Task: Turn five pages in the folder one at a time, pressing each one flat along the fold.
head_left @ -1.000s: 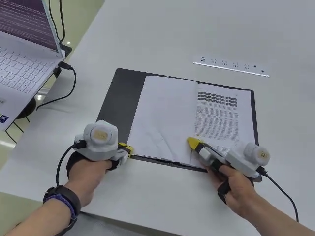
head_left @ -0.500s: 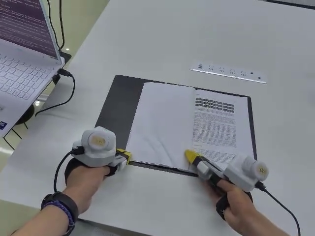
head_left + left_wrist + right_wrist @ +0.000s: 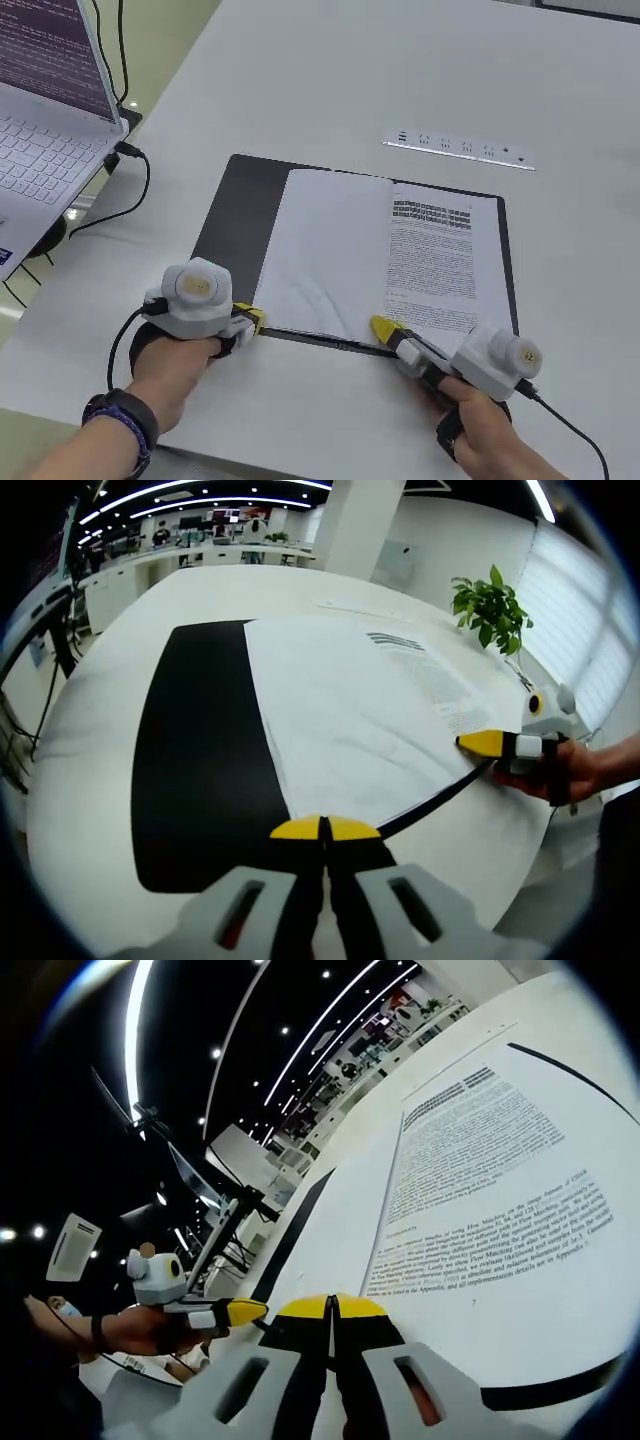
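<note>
Table: white table [image 3: 330, 80], laptop [image 3: 50, 120] at far left.
Left gripper: left gripper [image 3: 251, 318] has its jaws pressed together and empty, tip at the folder's near-left edge.
Folder: folder [image 3: 235, 215] lies open mid-table, turned page [image 3: 325, 250] slightly rumpled.
Right gripper: right gripper [image 3: 383, 327] has its jaws closed and empty, tip at the near end of the fold [image 3: 386, 250].
Method: likely best to keep the closed tip low, stroke the whole fold evenly and steady the cover.
Change: right gripper has drawn back towards the near edge; left gripper stays put.

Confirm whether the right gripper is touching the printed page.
Cannot tell. In the head view the right gripper overlaps the near edge of the printed page by the fold; neither contact nor gap shows plainly.
</note>
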A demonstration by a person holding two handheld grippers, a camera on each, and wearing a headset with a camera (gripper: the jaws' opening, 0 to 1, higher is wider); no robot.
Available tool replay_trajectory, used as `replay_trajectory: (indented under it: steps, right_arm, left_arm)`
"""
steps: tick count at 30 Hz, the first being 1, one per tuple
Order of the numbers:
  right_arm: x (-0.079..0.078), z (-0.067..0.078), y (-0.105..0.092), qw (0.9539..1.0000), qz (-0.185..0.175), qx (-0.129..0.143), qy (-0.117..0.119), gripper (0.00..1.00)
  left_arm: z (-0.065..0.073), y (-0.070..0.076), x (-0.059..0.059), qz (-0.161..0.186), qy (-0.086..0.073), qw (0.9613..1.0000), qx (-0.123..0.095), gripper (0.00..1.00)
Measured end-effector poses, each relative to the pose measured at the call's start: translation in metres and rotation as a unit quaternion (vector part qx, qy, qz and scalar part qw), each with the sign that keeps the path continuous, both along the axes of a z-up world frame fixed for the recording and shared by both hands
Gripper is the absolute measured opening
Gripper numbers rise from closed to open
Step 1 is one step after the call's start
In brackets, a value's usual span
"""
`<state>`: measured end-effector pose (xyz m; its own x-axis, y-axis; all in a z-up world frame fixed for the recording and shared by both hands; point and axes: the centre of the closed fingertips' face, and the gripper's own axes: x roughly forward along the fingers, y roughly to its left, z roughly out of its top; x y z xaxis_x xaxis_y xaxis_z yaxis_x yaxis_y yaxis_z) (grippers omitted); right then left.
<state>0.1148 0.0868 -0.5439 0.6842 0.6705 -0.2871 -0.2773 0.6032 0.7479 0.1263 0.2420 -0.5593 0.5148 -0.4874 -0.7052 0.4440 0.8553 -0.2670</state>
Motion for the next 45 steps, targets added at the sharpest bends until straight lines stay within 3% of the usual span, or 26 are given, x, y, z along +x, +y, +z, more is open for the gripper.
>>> replay_trajectory:
  steps: [14,20,24,26,28,30,33,37,45]
  right_arm:
    - [-0.015,-0.004,0.000,0.9994,-0.018,0.006,0.028,0.00]
    - [-0.015,-0.004,-0.003,0.9976,-0.046,0.020,0.049,0.00]
    - [-0.012,0.001,-0.008,0.9907,-0.092,0.063,0.078,0.00]
    - [-0.009,0.005,-0.014,0.9888,-0.111,0.065,0.076,0.00]
    - [-0.006,0.013,-0.022,0.9866,-0.126,0.078,0.069,0.03]
    - [-0.005,0.019,-0.030,0.9865,-0.134,0.071,0.061,0.11]
    - [-0.005,0.027,-0.045,0.9859,-0.150,0.053,0.051,0.21]
    - [-0.012,0.034,-0.061,0.9897,-0.139,0.001,0.034,0.26]
    - [-0.032,0.039,-0.087,0.9919,-0.102,-0.075,0.012,0.35]
  left_arm:
    - [0.001,0.001,0.000,0.017,0.001,0.9999,-0.004,0.00]
    - [0.001,-0.001,0.001,0.023,0.018,0.9996,0.002,0.00]
    - [0.000,0.000,0.001,0.026,0.029,0.9992,0.003,0.00]
    - [0.003,-0.001,0.000,0.037,0.039,0.9986,-0.005,0.00]
    - [0.009,-0.002,0.002,0.050,0.038,0.9979,-0.015,0.07]
    - [0.019,-0.007,0.004,0.055,0.030,0.9977,-0.025,0.14]
    - [0.033,-0.013,0.006,0.055,0.017,0.9977,-0.037,0.17]
    - [0.047,-0.017,0.003,0.052,0.001,0.9976,-0.046,0.23]
    - [0.060,-0.013,-0.014,0.027,-0.023,0.9989,-0.030,0.30]
